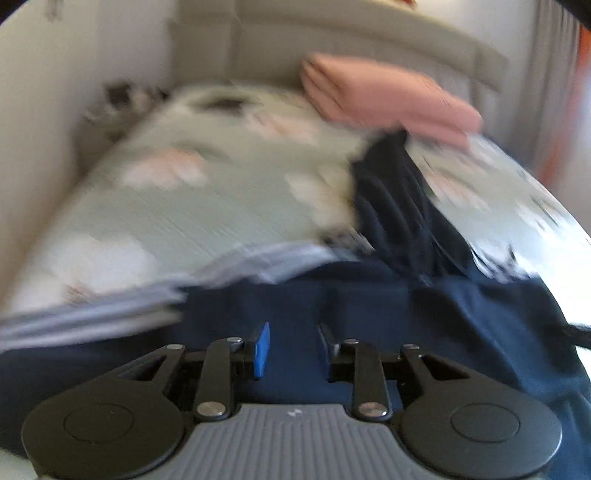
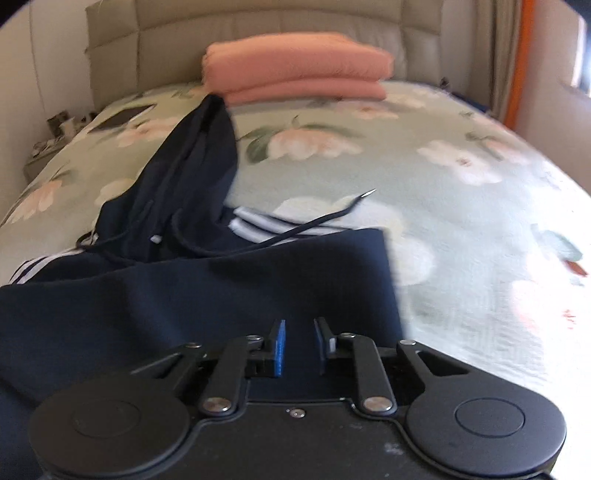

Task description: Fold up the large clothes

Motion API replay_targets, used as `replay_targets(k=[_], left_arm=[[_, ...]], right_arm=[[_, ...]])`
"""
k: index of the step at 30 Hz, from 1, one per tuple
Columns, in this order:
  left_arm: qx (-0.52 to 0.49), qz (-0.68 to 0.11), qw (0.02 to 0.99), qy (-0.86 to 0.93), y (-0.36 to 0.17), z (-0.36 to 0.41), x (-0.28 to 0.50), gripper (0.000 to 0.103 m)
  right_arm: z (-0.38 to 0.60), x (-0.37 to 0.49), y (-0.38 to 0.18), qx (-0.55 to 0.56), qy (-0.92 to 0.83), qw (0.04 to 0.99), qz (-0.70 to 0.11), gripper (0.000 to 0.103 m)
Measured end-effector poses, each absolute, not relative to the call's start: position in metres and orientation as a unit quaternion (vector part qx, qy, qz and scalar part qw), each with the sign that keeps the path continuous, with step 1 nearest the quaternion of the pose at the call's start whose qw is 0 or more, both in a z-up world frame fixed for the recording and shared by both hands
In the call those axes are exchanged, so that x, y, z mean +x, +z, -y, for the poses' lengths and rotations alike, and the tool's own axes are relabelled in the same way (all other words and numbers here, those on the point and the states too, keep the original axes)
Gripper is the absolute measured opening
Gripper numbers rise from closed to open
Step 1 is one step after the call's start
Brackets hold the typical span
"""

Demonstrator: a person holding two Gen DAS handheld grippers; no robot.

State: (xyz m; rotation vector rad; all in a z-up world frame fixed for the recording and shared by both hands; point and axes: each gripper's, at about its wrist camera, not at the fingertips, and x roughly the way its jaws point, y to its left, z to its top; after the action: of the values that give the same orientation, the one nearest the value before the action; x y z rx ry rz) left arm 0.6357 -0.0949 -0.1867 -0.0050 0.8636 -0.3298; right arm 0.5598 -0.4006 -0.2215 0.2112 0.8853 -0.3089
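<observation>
A navy hooded sweatshirt (image 2: 207,280) with white sleeve stripes lies spread across a bed's floral quilt (image 2: 461,229), its hood reaching toward a folded salmon-pink blanket (image 2: 295,66) stacked against the padded headboard (image 2: 258,22), one drawstring (image 2: 325,221) trailing over the quilt. The right gripper (image 2: 299,347) hovers low over the sweatshirt's near right corner, blue pads (image 2: 280,347) drawn close with a narrow gap showing navy cloth beyond; the left gripper (image 1: 293,350), in a blurred view, sits likewise above the fabric, jaws slightly parted, and whether either pinches cloth cannot be told
</observation>
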Motion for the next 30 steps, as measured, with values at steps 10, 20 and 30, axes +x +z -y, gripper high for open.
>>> replay_targets(k=[10,20,30], left_arm=[[-0.065,-0.472,0.868,-0.142,-0.219,0.06,0.635,0.01],[-0.096,-0.469,0.873,-0.095,-0.197,0.007,0.587,0.012],[-0.291,-0.441,0.831,0.174,-0.204,-0.171,0.562,0.072]], right_arm=[[0.39,0.561,-0.224,0.103,-0.17,0.852,-0.485,0.027],[0.318,0.572,-0.245,0.083,-0.058,0.87,-0.482,0.028],[0.323,0.574,-0.239,0.071,-0.036,0.864,-0.497,0.029]])
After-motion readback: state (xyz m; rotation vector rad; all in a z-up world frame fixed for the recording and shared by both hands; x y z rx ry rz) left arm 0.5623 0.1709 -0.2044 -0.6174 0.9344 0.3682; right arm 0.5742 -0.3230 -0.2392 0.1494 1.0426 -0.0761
